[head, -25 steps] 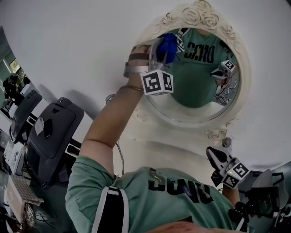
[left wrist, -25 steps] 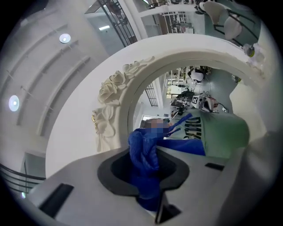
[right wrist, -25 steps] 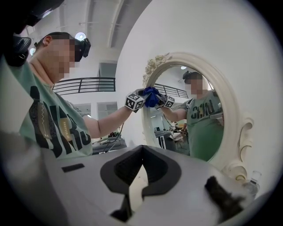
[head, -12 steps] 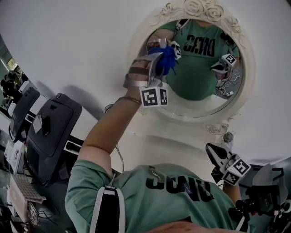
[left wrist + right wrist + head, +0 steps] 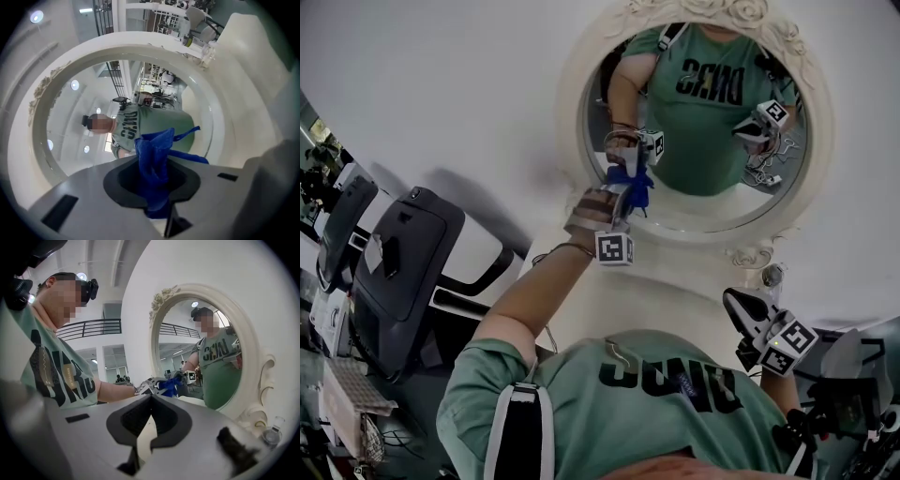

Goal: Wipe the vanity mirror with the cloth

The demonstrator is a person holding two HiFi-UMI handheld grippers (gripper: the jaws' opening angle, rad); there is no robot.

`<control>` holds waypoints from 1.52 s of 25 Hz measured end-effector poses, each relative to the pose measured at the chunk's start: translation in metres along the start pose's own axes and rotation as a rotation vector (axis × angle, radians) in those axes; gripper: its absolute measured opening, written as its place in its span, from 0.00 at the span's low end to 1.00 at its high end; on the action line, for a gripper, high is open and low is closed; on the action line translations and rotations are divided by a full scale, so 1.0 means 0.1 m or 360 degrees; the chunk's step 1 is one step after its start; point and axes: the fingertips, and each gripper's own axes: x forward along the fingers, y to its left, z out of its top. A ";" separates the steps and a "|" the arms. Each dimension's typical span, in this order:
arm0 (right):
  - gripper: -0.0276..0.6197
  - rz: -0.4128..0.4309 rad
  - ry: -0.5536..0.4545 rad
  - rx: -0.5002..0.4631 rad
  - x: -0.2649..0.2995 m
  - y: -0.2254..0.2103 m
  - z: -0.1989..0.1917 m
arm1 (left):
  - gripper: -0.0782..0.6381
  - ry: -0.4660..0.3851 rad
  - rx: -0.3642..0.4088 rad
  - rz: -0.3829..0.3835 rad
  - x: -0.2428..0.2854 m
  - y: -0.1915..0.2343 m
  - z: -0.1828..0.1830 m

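1. Against a white wall (image 5: 441,94), toward the far right of the head view, hangs the vanity mirror (image 5: 703,131). It is round with an ornate cream frame, and its glass reflects a person in a green shirt.
2. A blue cloth (image 5: 630,183) sits at the lower left part of the glass. It meets its own reflection there, so it appears to be pressed against the mirror.
3. The left gripper (image 5: 619,202) has its jaws clamped on the bunched cloth (image 5: 154,168), with loose folds sticking out past the tips toward the glass. The person's left arm reaches up to hold it there.
4. The right gripper (image 5: 745,317) hangs low at the near right, well apart from the mirror. Its own view shows the jaws (image 5: 150,427) closed together with nothing between them.
5. Judgement: the wiping step is under way, and only the lower left of the glass is covered at this moment.
6. Judgement: the next move calls for sweeping the cloth across the rest of the glass with steady, light contact. The grip must stay firm so the cloth does not slip out.
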 end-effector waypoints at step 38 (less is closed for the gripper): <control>0.05 -0.0036 -0.0123 -0.0012 -0.17 -0.08 0.07 | 0.23 -0.0128 -0.0009 0.0742 -0.13 3.53 0.69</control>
